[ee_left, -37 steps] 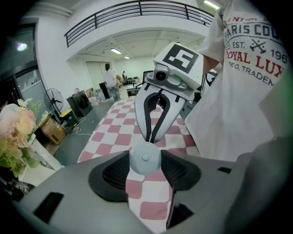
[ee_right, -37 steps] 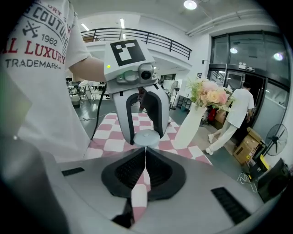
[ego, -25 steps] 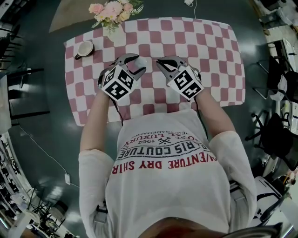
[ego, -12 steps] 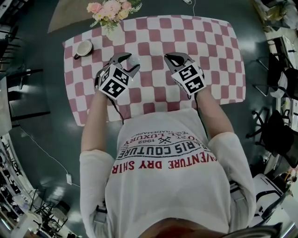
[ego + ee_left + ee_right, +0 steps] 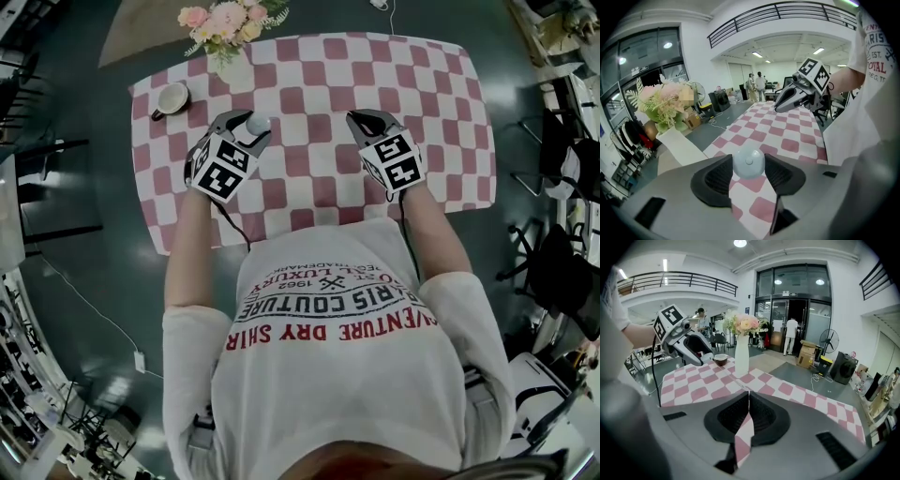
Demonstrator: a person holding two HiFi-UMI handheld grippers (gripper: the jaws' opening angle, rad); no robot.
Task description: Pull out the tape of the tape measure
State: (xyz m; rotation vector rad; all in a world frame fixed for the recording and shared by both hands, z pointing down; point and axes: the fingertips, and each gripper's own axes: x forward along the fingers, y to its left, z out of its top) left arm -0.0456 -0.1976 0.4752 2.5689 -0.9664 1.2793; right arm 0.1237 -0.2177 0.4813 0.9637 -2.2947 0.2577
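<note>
A small round white tape measure sits between the pads of my left gripper, which is shut on it above the checked tablecloth. My right gripper hangs to its right, well apart, jaws closed. A thin pale strip shows edge-on between its pads. The tape's run between the two grippers is too thin to make out. From the left gripper view the right gripper points down toward the cloth.
A cup stands at the table's far left. A white vase of pink flowers stands at the far edge beside it. Dark floor surrounds the table; chairs and desks line the right side.
Both grippers have moved apart: the left one with the tape measure went left, the right one went right. The gap between them has widened.
</note>
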